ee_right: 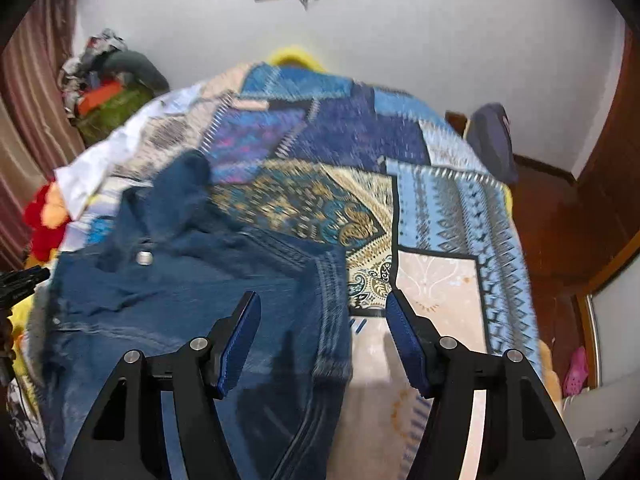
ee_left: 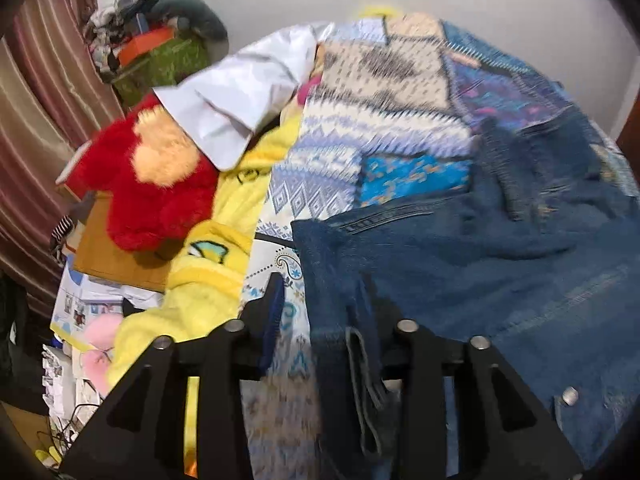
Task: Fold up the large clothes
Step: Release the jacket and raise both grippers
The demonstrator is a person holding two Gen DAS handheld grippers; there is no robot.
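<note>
A blue denim garment (ee_left: 460, 280) with a metal button (ee_left: 570, 396) lies spread on the patchwork bed cover (ee_left: 360, 92). My left gripper (ee_left: 320, 284) hovers over the garment's left edge. Its jaws stand apart: the left pad (ee_left: 274, 312) is clear of the cloth, and a denim hem strip (ee_left: 362, 380) hangs by the right finger. My right gripper (ee_right: 322, 312) is open above the denim garment's (ee_right: 192, 300) right edge, one finger over the denim and the other over the bed cover (ee_right: 436, 280). The pads touch nothing. Both views are motion-blurred.
A red plush toy (ee_left: 148, 192), a yellow fleece (ee_left: 212, 280) and a white cloth (ee_left: 240, 96) crowd the bed's left side. Beyond stand a clutter pile (ee_left: 156, 48) and a striped curtain (ee_left: 36, 112). A wooden door (ee_right: 612, 168) is at the right.
</note>
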